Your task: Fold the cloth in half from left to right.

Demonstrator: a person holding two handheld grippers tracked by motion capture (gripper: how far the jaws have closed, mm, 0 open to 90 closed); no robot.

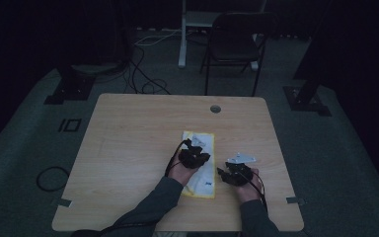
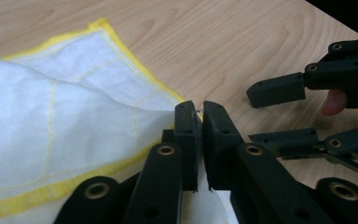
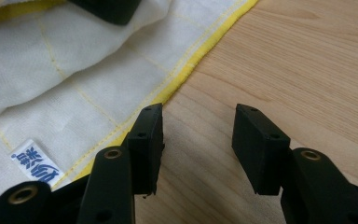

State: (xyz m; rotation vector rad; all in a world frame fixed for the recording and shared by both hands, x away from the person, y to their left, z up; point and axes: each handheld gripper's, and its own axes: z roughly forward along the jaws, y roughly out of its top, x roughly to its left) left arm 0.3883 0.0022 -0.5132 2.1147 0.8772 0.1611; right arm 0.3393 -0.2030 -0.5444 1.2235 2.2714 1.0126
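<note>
Right gripper: jaws apart, nothing between, hovering over bare table just beside the yellow hem of the cloth, near its small blue-printed label. Left gripper: jaws together, clamped on a lifted fold of cloth near its corner. In high view, cloth lying flat near the middle of the table, left gripper over it, right gripper just off its right edge. Farther off: black folding chair beyond the far table edge.

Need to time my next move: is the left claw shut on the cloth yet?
Shut on it. The left claw has its jaws pressed together, pinching a lifted fold of the cloth near its yellow hem.
</note>
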